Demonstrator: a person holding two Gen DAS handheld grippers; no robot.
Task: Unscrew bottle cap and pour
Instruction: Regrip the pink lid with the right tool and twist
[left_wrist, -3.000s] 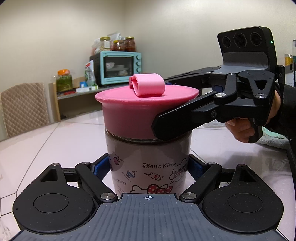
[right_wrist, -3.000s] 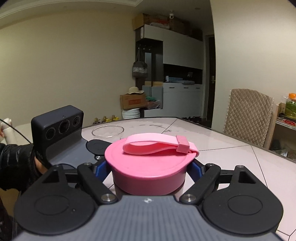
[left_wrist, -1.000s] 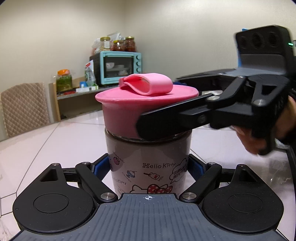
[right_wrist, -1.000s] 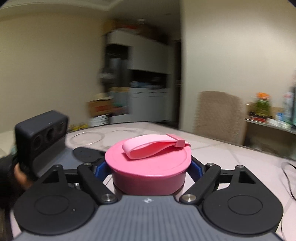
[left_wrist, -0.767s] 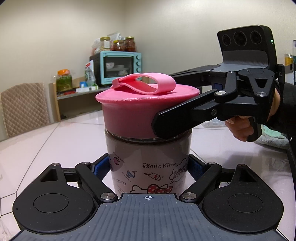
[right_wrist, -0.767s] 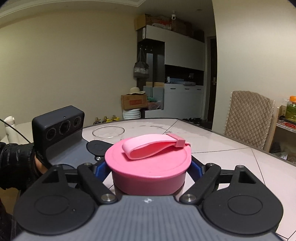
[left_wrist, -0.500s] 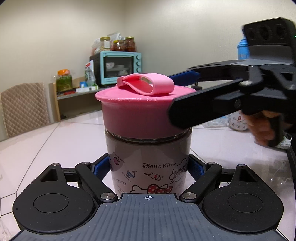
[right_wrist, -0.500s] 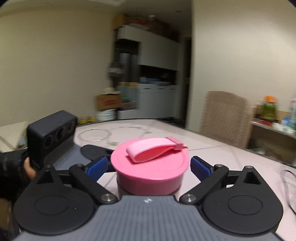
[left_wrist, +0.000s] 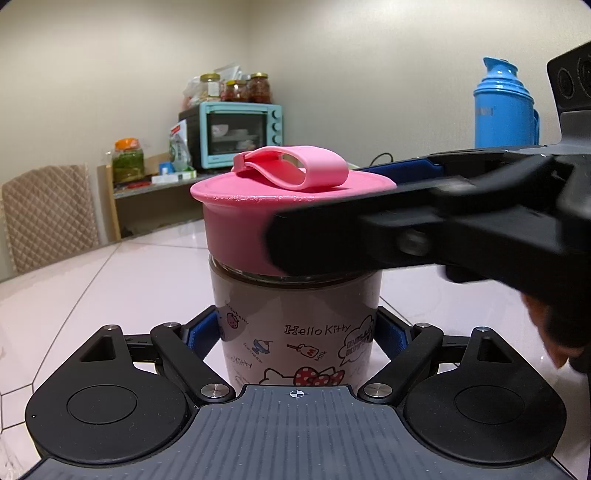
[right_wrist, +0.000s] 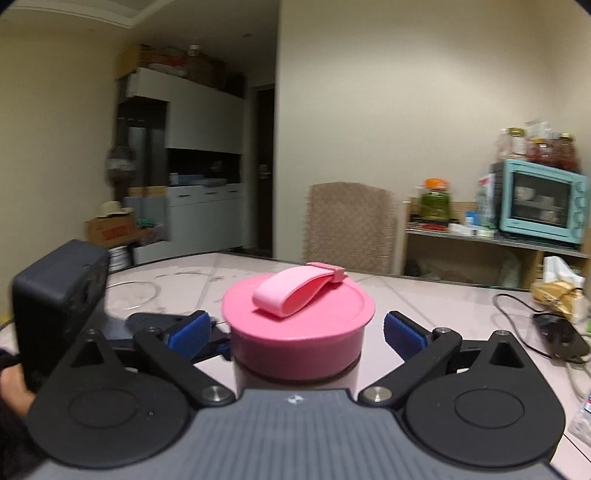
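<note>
Cap (left_wrist: 236, 225) not off yet: it sits level on the bottle (left_wrist: 295, 314), no gap visible at the seam, so unscrewing looks mid-way at best and the pour is all left to do. The bottle stands upright on the table (left_wrist: 110, 280), centre of both views. Left gripper (left_wrist: 295, 332) is clamped on the bottle body, blue pads pressed to both sides low on the wall. Right gripper (right_wrist: 295, 332) has its jaws opening; the cap is between them but the blue pads (right_wrist: 404, 334) stand clear of it on each side, so no grip on the cap; probably a re-grip between twists, judging by that release. A possible pour target is a clear glass rim (right_wrist: 129, 291) on the table behind, too blurred to be sure. The cap is a smooth matte pink plastic disc with a flared lip and a soft looped strap (left_wrist: 291, 168) lying flat on top. The bottle is a glossy cylinder, pale with cartoon print, dark band under the cap. The table is glossy pale tile with thin seams.
</note>
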